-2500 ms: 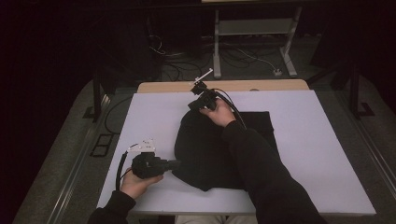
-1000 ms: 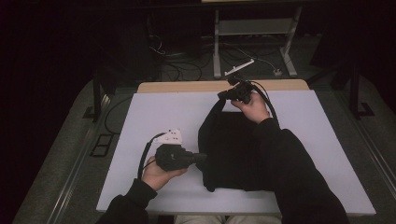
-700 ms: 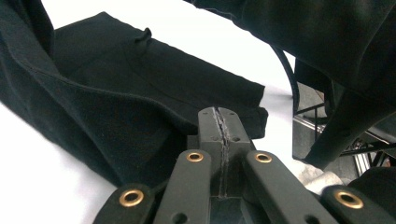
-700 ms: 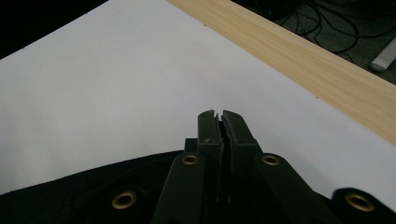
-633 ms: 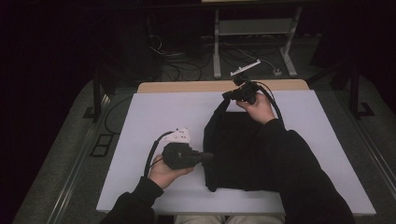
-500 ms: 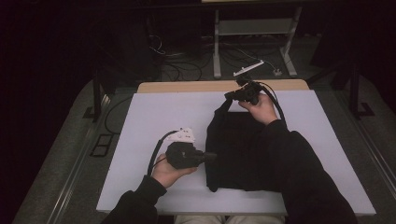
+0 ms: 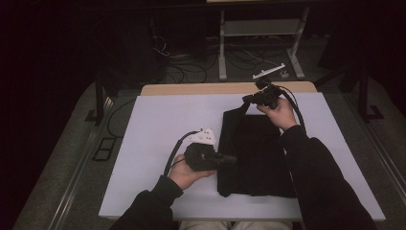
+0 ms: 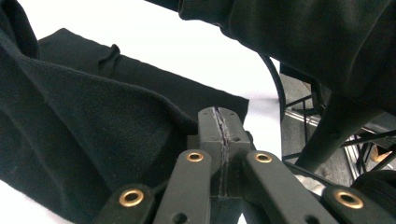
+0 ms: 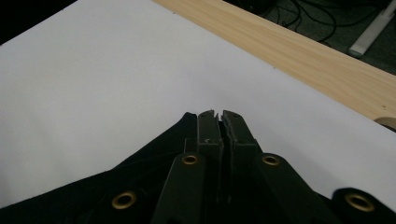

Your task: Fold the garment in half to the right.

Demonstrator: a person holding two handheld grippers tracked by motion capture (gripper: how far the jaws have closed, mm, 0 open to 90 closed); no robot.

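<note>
While your two grippers pinch it, the cloth (image 7: 256, 155) lies on the white sheet (image 7: 158, 129) right of centre, its long axis running from 6 o'clock to 12 o'clock in the high view. Its far left corner is drawn up off the sheet toward 1 o'clock, into a narrow point at your right gripper (image 7: 249, 99). Its left edge is folded over toward 3 o'clock, where your left gripper (image 7: 231, 159) grips it about halfway along.

In the left gripper view your jaws are pressed together on a fold of cloth (image 8: 84, 140). In the right gripper view your jaws are likewise closed on the cloth's corner (image 9: 187, 122), above bare sheet (image 9: 93, 74), with the table's wooden edge (image 9: 303, 51) at 1 o'clock.

Compared with two and a half seconds ago, the cloth is narrower and longer: then it spread wider, reaching left of centre. Your right gripper has gone from the sheet's far middle toward 2 o'clock, taking the corner along. Your left gripper has come in from 8 o'clock toward 3 o'clock, folding the left edge over.
</note>
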